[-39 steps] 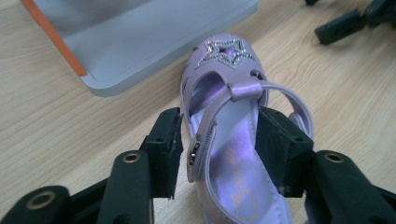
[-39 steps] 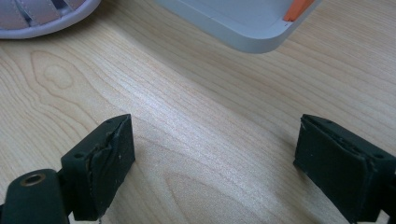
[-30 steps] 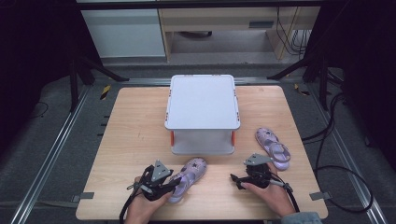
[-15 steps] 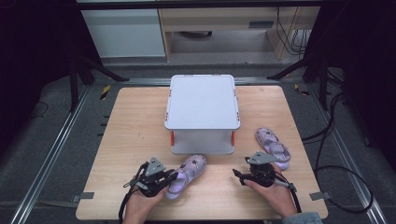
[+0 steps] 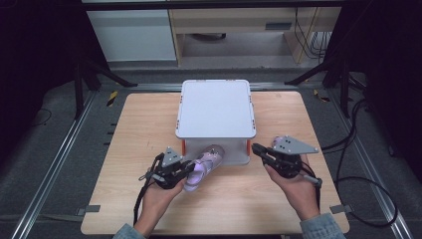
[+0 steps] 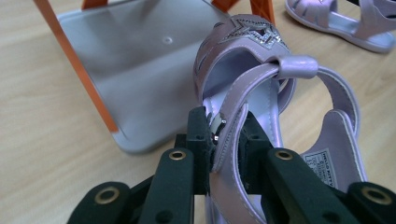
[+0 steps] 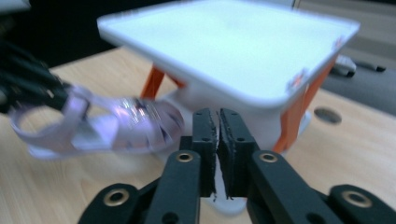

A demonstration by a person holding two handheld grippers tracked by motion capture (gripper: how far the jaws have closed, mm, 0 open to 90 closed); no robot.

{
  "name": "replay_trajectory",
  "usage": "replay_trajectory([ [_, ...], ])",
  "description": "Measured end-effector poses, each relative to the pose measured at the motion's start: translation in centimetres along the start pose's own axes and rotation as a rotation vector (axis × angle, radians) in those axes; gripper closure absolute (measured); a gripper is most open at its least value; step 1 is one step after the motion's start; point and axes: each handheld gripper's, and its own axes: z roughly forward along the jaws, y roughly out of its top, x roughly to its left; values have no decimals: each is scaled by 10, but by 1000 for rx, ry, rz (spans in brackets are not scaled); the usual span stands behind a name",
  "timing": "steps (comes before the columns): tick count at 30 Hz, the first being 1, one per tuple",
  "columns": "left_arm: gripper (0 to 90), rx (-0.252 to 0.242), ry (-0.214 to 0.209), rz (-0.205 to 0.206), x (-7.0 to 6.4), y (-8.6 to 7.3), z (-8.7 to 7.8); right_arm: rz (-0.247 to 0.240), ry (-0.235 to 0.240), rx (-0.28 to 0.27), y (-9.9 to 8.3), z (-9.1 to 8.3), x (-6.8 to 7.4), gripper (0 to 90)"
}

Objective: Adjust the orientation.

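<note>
Carried forward since half a second ago, lilac sandal (image 5: 203,167) pinched by its strap in left hand-held gripper (image 5: 180,169), toe now at white rack (image 5: 215,108); right hand-held gripper (image 5: 260,151) pressed together, empty.

High view down over the table (image 5: 149,124); both gripper views close, sharing the rack (image 5: 215,107).
</note>
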Motion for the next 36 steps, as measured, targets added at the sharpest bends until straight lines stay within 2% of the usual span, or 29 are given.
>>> replay_trajectory([
  [4,776,-5,25,9,-1,7,9,-20,-3,-1,22,10,-4,880],
  [11,777,-21,74,8,-2,8,26,-30,-8,34,38,39,-6,867],
  [15,778,-21,93,-19,3,3,34,-31,-10,43,43,52,-7,868],
  [17,778,-18,112,-14,6,1,38,-25,-9,50,44,57,-9,868],
  [25,778,-36,150,-59,14,-2,45,-14,-15,87,42,73,-13,865],
  [36,777,-37,171,-100,22,-9,50,-25,-15,99,40,77,-13,859],
])
